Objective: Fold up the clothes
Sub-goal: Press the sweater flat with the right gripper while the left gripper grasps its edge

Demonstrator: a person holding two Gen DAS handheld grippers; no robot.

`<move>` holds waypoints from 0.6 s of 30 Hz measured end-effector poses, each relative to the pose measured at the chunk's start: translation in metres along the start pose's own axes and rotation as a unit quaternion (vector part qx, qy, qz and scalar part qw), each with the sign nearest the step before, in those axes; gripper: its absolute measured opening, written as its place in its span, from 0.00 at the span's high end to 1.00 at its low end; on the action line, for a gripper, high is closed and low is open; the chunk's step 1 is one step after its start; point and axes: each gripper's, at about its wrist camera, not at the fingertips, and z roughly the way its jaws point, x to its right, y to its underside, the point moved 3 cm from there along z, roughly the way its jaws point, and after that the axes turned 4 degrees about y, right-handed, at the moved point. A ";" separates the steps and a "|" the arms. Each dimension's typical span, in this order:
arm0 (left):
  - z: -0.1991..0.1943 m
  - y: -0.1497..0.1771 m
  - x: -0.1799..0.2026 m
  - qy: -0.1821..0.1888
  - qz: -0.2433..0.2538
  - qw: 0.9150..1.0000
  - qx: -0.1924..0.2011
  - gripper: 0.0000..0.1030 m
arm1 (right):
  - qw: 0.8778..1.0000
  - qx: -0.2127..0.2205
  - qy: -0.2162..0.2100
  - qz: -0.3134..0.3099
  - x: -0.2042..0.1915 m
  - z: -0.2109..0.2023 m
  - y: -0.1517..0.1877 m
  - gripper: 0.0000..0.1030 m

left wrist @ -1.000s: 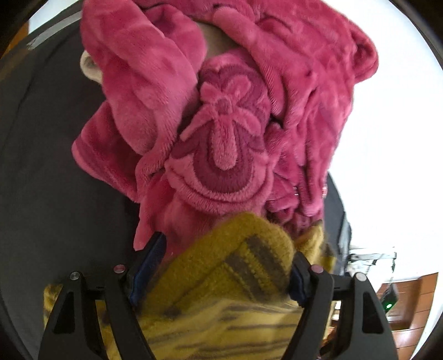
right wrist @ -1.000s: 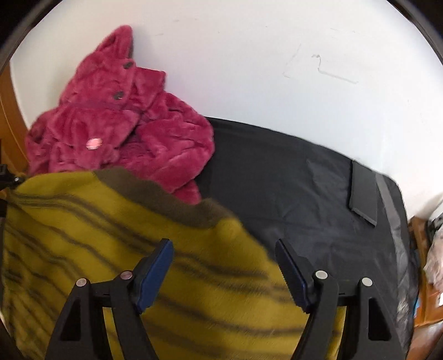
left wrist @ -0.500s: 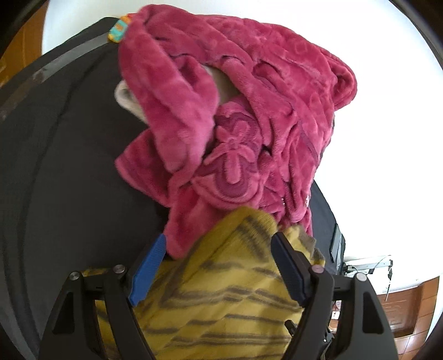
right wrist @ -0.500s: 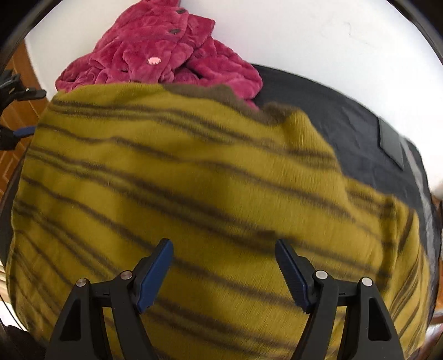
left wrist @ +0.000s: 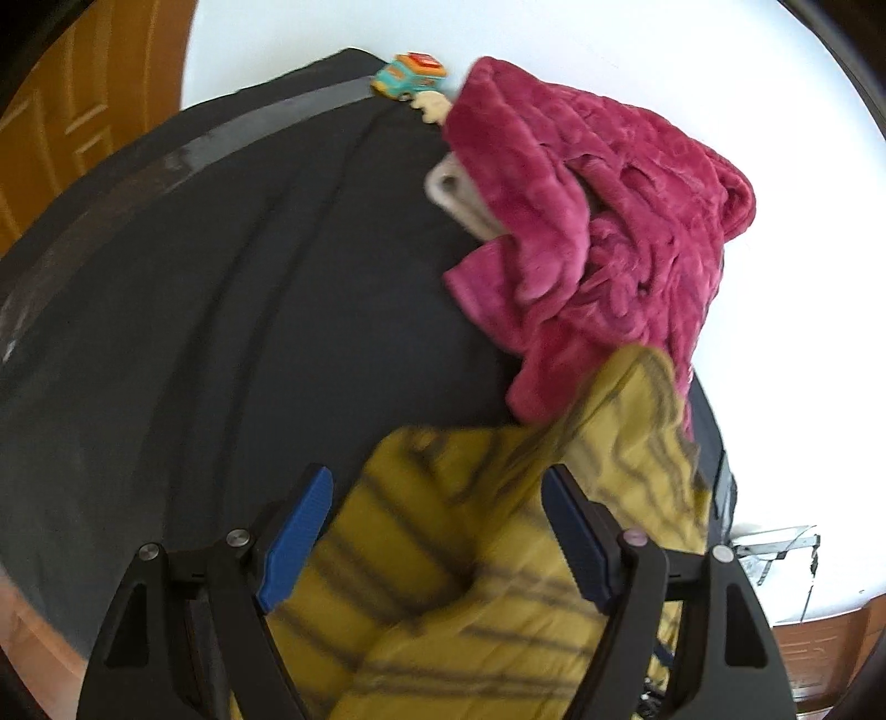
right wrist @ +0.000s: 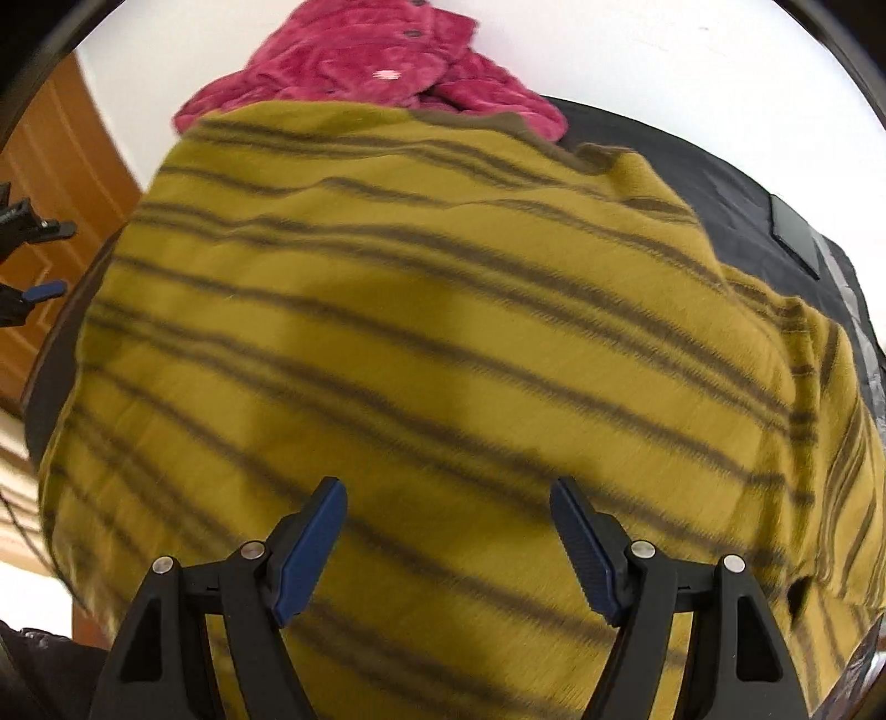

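While both claws, left (left wrist: 437, 531) and right (right wrist: 448, 540), hang spread (pinching nothing), smooth the striped mustard sweater (right wrist: 443, 332) flat first.

A home room, by its furnishings: a panelled orange-brown wooden door (left wrist: 66, 116) at ten o'clock, plain white walls (right wrist: 637, 50), a black cloth-covered desk (left wrist: 210, 310), a small turquoise toy van (left wrist: 408, 76) at twelve o'clock.
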 end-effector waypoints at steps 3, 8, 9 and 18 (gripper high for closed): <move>-0.014 0.023 -0.017 -0.018 0.005 1.000 0.002 0.21 | 1.000 0.006 -0.015 -0.011 -0.011 -0.008 0.011 0.25; -0.038 0.062 -0.044 -0.044 0.019 0.999 0.009 0.21 | 0.999 0.016 -0.041 -0.013 -0.031 -0.018 0.033 0.25; -0.041 0.069 -0.047 -0.047 0.026 0.999 0.010 0.21 | 0.999 0.013 -0.046 -0.012 -0.034 -0.018 0.038 0.25; -0.018 0.107 -0.071 -0.060 0.109 0.991 -0.056 0.22 | 0.999 0.001 -0.040 -0.021 -0.059 -0.029 0.065 0.25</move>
